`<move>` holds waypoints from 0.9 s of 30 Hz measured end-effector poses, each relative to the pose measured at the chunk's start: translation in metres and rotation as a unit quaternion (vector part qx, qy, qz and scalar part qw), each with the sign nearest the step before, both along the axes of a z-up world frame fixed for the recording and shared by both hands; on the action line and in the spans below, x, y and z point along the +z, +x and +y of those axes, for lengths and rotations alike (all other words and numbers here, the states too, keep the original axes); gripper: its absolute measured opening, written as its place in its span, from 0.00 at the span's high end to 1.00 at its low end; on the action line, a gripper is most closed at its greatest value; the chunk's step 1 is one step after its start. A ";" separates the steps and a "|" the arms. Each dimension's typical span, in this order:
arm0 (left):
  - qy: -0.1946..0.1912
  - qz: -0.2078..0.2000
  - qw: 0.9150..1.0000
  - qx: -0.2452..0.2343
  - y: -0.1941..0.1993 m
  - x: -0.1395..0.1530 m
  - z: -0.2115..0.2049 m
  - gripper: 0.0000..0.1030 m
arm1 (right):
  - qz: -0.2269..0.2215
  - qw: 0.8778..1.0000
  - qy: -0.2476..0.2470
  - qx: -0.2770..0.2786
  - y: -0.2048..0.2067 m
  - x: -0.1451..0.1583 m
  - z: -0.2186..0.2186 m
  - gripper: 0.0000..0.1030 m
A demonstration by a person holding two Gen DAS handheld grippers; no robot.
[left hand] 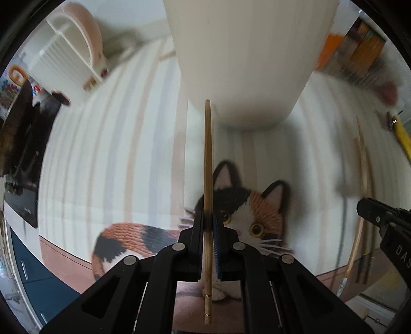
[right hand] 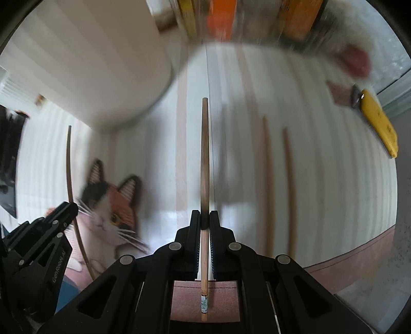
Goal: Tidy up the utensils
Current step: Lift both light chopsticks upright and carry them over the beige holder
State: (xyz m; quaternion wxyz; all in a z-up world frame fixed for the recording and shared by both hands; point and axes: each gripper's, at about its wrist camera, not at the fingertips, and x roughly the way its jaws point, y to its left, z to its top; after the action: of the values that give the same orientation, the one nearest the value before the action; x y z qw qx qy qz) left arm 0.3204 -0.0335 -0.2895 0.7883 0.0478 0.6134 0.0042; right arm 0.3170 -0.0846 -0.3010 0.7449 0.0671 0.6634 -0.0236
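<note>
My left gripper (left hand: pixel 207 218) is shut on a light wooden chopstick (left hand: pixel 208 154) that points forward at the base of a tall white ribbed holder (left hand: pixel 246 56). My right gripper (right hand: pixel 205 218) is shut on a darker wooden chopstick (right hand: pixel 204 154), held above the striped mat. The holder (right hand: pixel 97 59) stands to the upper left in the right wrist view. Two more chopsticks (right hand: pixel 278 185) lie on the mat to the right of the right gripper. The left gripper (right hand: pixel 48 231) and its chopstick show at the lower left there; the right gripper (left hand: pixel 382 221) shows at the right edge of the left wrist view.
A striped mat with a calico cat picture (left hand: pixel 246 213) covers the table. A yellow-handled tool (right hand: pixel 377 123) lies at the far right. A pink and white dish rack (left hand: pixel 69 48) stands at the back left. Orange boxes (right hand: pixel 221 18) stand behind.
</note>
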 end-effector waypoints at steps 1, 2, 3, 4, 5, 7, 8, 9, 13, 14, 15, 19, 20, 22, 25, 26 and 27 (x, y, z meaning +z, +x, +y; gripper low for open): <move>-0.004 -0.008 1.000 -0.002 -0.001 0.009 0.000 0.96 | -0.019 1.000 0.002 0.000 -0.002 0.011 0.000 0.93; -0.009 -0.018 1.000 -0.002 -0.001 0.019 0.000 0.96 | -0.028 1.000 0.004 0.001 -0.003 0.017 -0.001 0.93; -0.014 -0.030 0.999 -0.003 -0.001 0.031 0.000 0.96 | -0.044 0.999 0.006 0.001 -0.006 0.028 0.000 0.93; -0.019 -0.038 0.999 -0.002 -0.001 0.040 0.001 0.96 | -0.055 0.998 0.008 0.001 -0.007 0.035 0.000 0.93; -0.023 -0.049 0.999 -0.002 -0.002 0.050 0.001 0.96 | -0.065 0.998 0.010 0.000 -0.010 0.042 -0.002 0.93; -0.030 -0.073 0.997 -0.001 -0.006 0.069 0.003 0.96 | -0.092 0.996 0.010 -0.001 -0.016 0.058 0.000 0.93; -0.035 -0.084 0.996 -0.001 -0.008 0.076 0.008 0.96 | -0.103 0.995 0.014 -0.004 -0.016 0.066 -0.001 0.93; -0.041 -0.097 0.994 0.000 -0.011 0.088 0.011 0.96 | -0.109 0.994 0.017 -0.005 -0.012 0.076 -0.013 0.93; -0.063 -0.134 0.989 0.006 -0.024 0.123 0.021 0.96 | -0.152 0.988 0.031 -0.010 -0.014 0.106 -0.020 0.93; -0.068 -0.141 0.988 0.008 -0.026 0.130 0.024 0.96 | -0.158 0.987 0.033 -0.009 -0.012 0.115 -0.026 0.93; -0.073 -0.148 0.986 0.010 -0.030 0.138 0.027 0.96 | -0.167 0.985 0.036 -0.008 -0.011 0.123 -0.027 0.93; -0.094 -0.175 0.980 0.016 -0.042 0.165 0.035 0.96 | -0.200 0.978 0.053 -0.008 -0.009 0.155 -0.027 0.93; -0.100 -0.181 0.978 0.017 -0.043 0.171 0.037 0.96 | -0.205 0.977 0.057 -0.009 -0.008 0.160 -0.027 0.93; -0.115 -0.196 0.974 0.019 -0.046 0.186 0.038 0.96 | -0.224 0.972 0.069 -0.010 -0.004 0.177 -0.028 0.93; -0.138 -0.220 0.965 0.020 -0.041 0.213 0.037 0.96 | -0.249 0.965 0.085 -0.014 0.005 0.198 -0.029 0.93; -0.143 -0.230 0.962 0.019 -0.038 0.221 0.036 0.96 | -0.258 0.962 0.089 -0.015 0.008 0.206 -0.029 0.93; -0.151 -0.240 0.959 0.017 -0.032 0.231 0.034 0.96 | -0.267 0.959 0.093 -0.016 0.012 0.214 -0.029 0.93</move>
State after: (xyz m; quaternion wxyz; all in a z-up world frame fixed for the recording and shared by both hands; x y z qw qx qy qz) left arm 0.2883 0.0005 -0.0586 0.9100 -0.0844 0.4007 -0.0640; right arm 0.3291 -0.1136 -0.0871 0.8851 0.1502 0.4383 0.0451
